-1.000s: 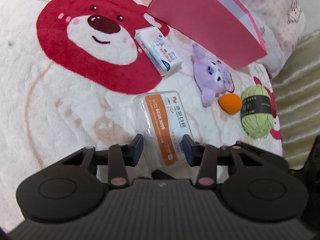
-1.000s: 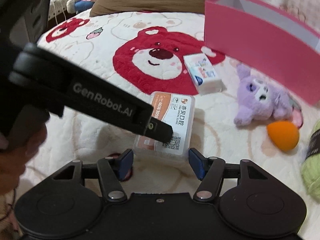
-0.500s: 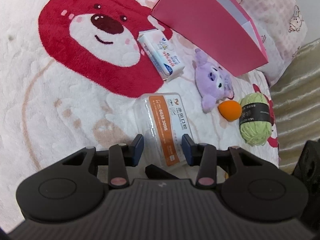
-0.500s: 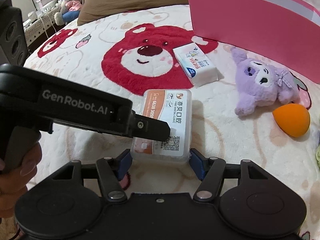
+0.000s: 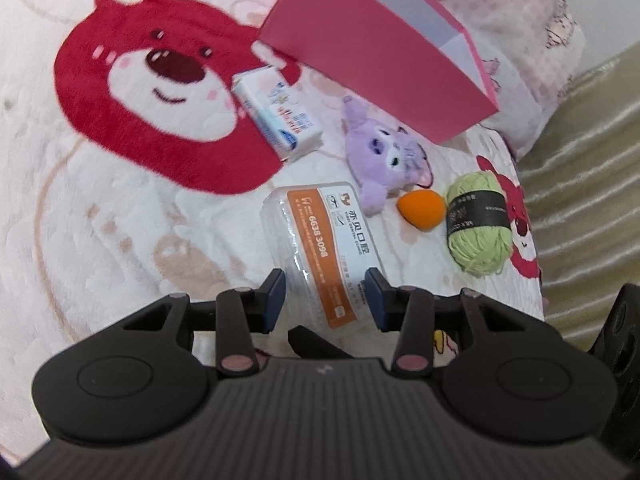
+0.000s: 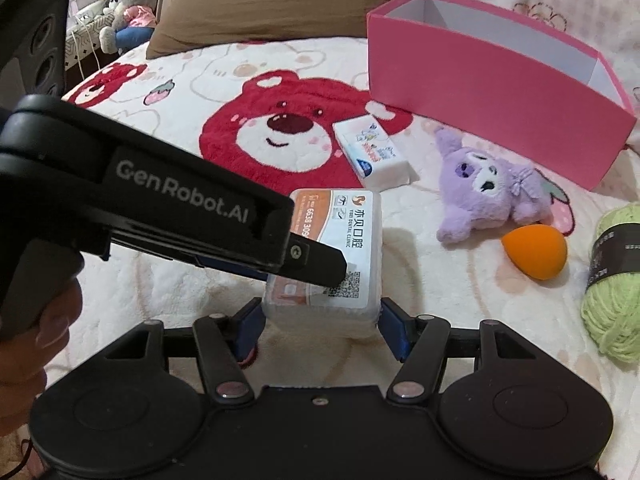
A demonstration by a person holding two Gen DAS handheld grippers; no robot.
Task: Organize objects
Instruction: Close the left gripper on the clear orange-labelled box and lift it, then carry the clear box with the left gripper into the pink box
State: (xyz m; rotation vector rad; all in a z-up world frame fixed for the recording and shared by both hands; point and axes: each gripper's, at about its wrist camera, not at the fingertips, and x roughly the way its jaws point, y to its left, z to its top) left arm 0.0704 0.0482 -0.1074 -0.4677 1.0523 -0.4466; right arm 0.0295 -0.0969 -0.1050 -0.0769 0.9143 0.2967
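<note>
Both grippers are staying on the clear plastic dental-clinic box; against a second ago the views are showing more of the blanket and the pink bin, so the box is probably lifting. The left gripper is clamping its long sides, the right gripper is squeezing the near end. Ahead, the tissue pack and purple plush are lying between box and bin, so the path is needing height; the bin's open top is looking roomy, and the orange sponge and green yarn are sitting well aside
</note>
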